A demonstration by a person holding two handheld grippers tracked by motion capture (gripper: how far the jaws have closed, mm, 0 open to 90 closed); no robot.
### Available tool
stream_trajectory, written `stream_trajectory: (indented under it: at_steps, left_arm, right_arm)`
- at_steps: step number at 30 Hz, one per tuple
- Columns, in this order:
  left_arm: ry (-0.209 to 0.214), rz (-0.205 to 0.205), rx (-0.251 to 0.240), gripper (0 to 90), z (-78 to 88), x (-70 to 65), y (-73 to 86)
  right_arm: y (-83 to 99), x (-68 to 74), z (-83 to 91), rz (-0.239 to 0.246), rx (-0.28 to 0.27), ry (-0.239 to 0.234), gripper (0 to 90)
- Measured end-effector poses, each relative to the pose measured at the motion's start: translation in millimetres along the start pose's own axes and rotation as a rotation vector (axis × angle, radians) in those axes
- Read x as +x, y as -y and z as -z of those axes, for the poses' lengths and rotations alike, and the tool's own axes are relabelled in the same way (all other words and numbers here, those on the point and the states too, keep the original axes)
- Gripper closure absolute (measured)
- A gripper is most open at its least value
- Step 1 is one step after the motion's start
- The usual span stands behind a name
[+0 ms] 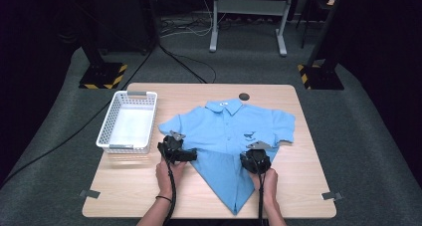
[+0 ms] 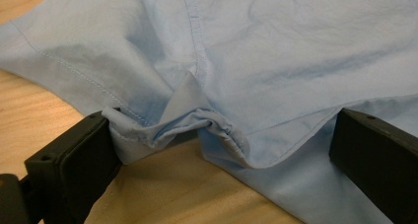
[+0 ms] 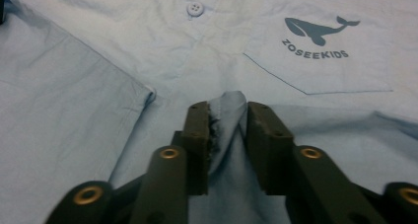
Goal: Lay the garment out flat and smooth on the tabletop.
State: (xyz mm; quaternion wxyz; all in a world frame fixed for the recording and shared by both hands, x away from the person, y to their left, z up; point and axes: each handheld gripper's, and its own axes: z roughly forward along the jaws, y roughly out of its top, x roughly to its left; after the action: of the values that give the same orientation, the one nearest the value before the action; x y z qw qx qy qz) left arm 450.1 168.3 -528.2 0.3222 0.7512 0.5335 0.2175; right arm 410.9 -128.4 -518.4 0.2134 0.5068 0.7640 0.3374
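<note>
Fabric sits pinched between the fingers (image 3: 197, 135) of the right gripper (image 3: 227, 135), which are closed on a raised ridge of the blue shirt (image 3: 98, 125) just below its whale-printed pocket (image 3: 325, 61); no earlier look is on hand, so only the grip itself can be told. On the other side, the left gripper (image 2: 222, 150) has its fingers (image 2: 74, 160) standing wide apart, with a bunched fold of the shirt's edge (image 2: 197, 123) lying between them and one pad touching the cloth but not pressing it. From above, the left gripper (image 1: 175, 149) and the right gripper (image 1: 256, 159) sit at the shirt's lower part, where the hem is already turned into a point toward the person, while the collar lies toward the far edge of the desk (image 1: 308, 186). A white basket (image 1: 105, 132) stands just beside the left sleeve, apart from the work. The step looks like taking hold of both sides before a fold. To do it well, I judge the left fingers should close squarely on the bunched edge, catching every layer rather than the top one alone, and the right should keep a firm hold so the ridge does not slip free. Both hands would then best lift evenly, keeping the cloth taut between them so that the fold lands flat and straight.
</note>
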Motion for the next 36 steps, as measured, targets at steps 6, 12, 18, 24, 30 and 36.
stream_trajectory:
  at_steps: [6, 12, 18, 24, 30, 36]
  left_arm:
    - [0.0, 0.0, 0.0, 0.5, 0.0, 0.0, 0.0]
    - [0.0, 0.0, 0.0, 0.5, 0.0, 0.0, -0.1]
    - [0.001, -0.002, 0.001, 0.5, 0.0, 0.1, 0.0]
    - [0.0, 0.0, 0.0, 0.5, 0.0, 0.0, 0.0]
    - [0.001, 0.0, 0.0, 0.5, -0.1, 0.0, -0.1]
    - [0.001, -0.001, 0.0, 0.5, 0.0, 0.1, 0.0]
  right_arm:
    - [6.2, -5.8, 5.1, -0.014, -0.015, -0.001, 81.8]
    - [11.7, -9.5, 11.6, -0.022, -0.013, 0.007, 82.3]
    - [22.5, -12.1, 26.0, -0.02, -0.043, 0.054, 82.2]
    - [31.1, -23.1, 47.8, -0.053, -0.077, 0.065, 82.0]
    - [43.1, -29.2, 70.3, -0.079, -0.121, 0.094, 81.9]
    - [53.0, -35.0, 89.4, -0.1, -0.144, 0.118, 81.3]
